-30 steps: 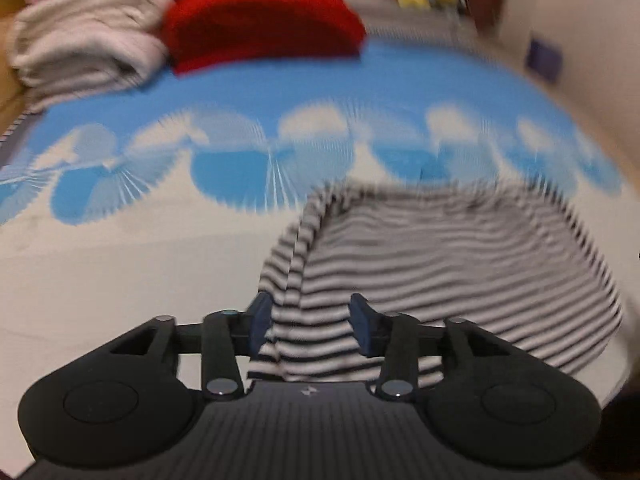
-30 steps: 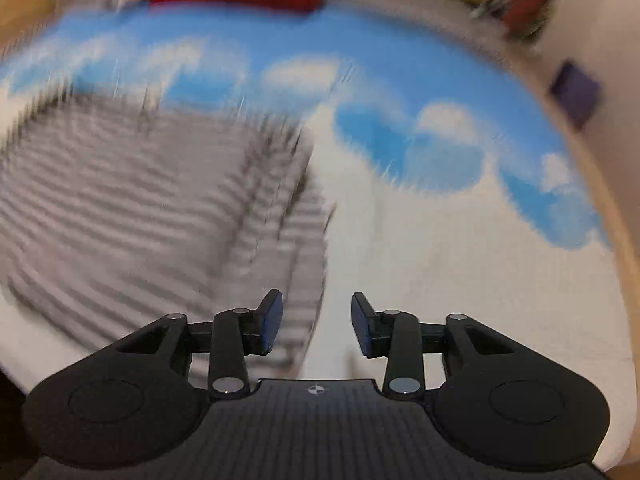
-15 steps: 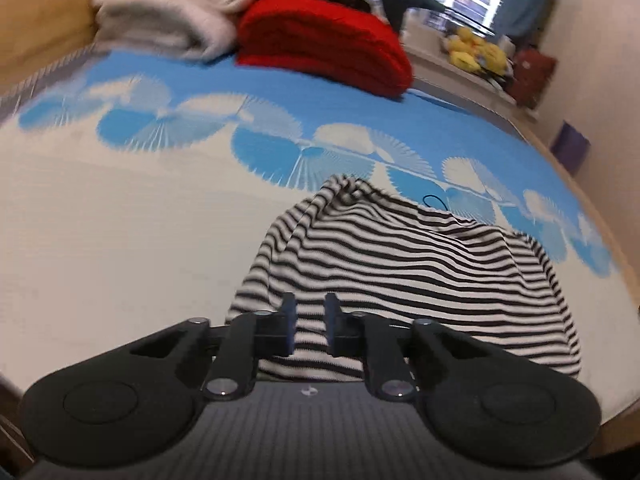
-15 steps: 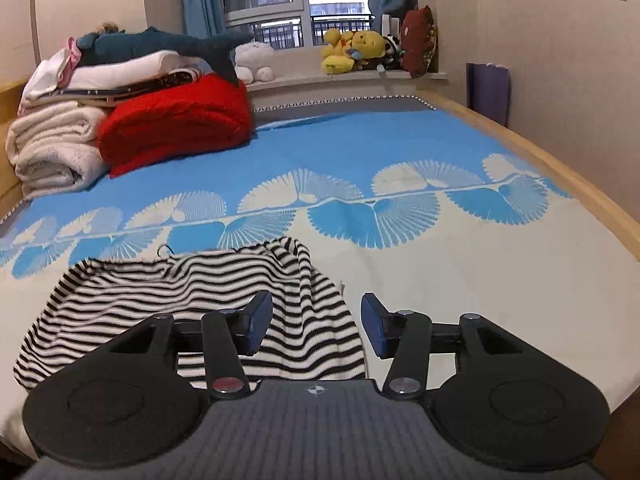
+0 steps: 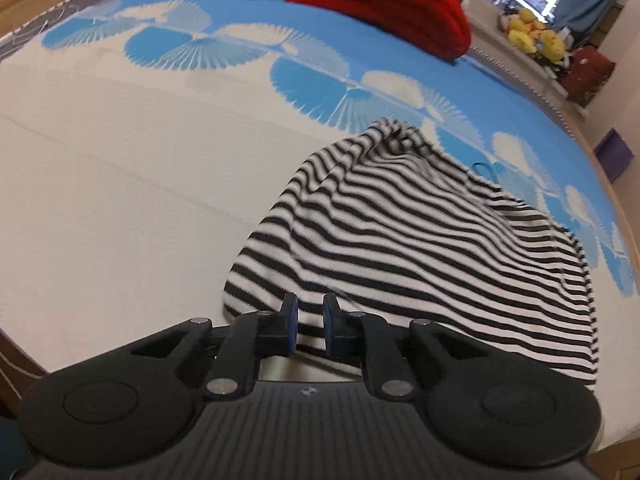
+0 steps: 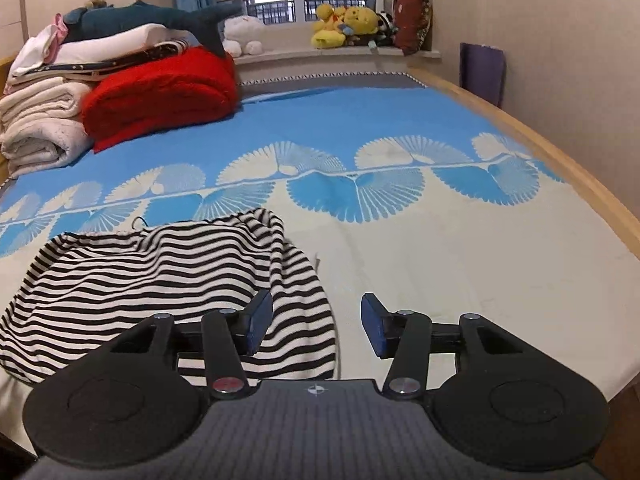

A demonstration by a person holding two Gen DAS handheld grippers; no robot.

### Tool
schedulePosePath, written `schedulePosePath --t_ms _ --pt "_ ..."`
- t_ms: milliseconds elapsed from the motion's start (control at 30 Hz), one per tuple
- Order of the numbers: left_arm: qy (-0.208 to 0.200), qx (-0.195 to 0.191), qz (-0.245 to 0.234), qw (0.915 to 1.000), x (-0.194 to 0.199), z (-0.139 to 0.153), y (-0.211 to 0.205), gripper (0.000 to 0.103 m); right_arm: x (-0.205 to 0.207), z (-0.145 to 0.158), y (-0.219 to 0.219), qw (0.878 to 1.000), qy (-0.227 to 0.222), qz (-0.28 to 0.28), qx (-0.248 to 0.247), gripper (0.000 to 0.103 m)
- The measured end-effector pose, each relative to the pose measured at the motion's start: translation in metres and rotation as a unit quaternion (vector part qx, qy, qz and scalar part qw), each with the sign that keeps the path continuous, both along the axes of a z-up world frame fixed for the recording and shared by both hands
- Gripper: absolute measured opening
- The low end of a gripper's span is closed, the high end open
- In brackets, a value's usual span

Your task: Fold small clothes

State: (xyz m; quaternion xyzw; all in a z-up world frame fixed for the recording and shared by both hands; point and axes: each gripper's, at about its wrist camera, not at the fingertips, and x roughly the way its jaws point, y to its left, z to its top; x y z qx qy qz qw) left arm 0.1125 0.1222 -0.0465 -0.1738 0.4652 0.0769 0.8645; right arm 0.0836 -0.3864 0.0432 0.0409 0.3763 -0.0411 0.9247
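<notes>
A black-and-white striped garment (image 5: 420, 240) lies crumpled near the front edge of the bed. My left gripper (image 5: 310, 320) is at its near left corner, jaws narrow, with the striped hem pinched between the blue pads. In the right wrist view the same garment (image 6: 140, 272) lies to the left. My right gripper (image 6: 316, 320) stands open over its near right corner. The left finger is above the cloth and the right finger above bare bedcover. Nothing is gripped there.
The blue-and-cream fan-patterned bedcover (image 6: 440, 260) stretches beyond the garment. A red folded blanket (image 6: 160, 92) and white folded blankets (image 6: 40, 128) are stacked at the far left. Plush toys (image 6: 348, 24) sit on the window ledge. A wooden bed edge (image 6: 560, 168) runs along the right.
My left gripper's jaws went from wide apart around the hem to pinched on it, and the hand rolled and sank. The right jaws widened slightly and its view steadied.
</notes>
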Motion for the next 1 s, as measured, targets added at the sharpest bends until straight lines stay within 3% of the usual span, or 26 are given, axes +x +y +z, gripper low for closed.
schedulePosePath --t_ms 100,167,367,433,633,900,933,1000 --pt "0.017 -0.030 0.037 0.9987 0.001 -0.012 0.009 0.027 0.005 -0.003 -0.004 1.000 0.007 0.000 0.003 0.051" --pt "0.035 -0.058 0.073 0.9951 0.002 -0.022 0.018 0.046 0.010 -0.004 -0.005 1.000 0.009 0.003 -0.002 0.051" --pt "0.059 -0.100 0.134 0.9841 0.006 -0.033 0.038 0.054 0.029 -0.015 -0.004 0.997 0.036 0.052 -0.050 0.051" --pt "0.067 -0.104 0.136 0.9830 0.010 -0.036 0.038 0.056 0.034 -0.020 -0.007 0.997 0.049 0.041 -0.039 0.051" --pt "0.087 -0.117 0.156 0.9770 0.020 -0.054 0.037 0.057 0.037 -0.026 -0.002 0.998 0.055 0.027 -0.026 0.051" --pt "0.091 -0.081 0.162 0.9791 0.024 -0.052 0.026 0.057 0.040 -0.031 -0.004 0.997 0.068 0.025 -0.032 0.051" --pt "0.092 -0.079 0.161 0.9795 0.025 -0.052 0.025 0.056 0.040 -0.031 -0.004 0.997 0.069 0.025 -0.033 0.051" --pt "0.090 -0.077 0.152 0.9813 0.027 -0.051 0.022 0.042 0.040 -0.032 -0.004 0.997 0.070 0.025 -0.034 0.051"
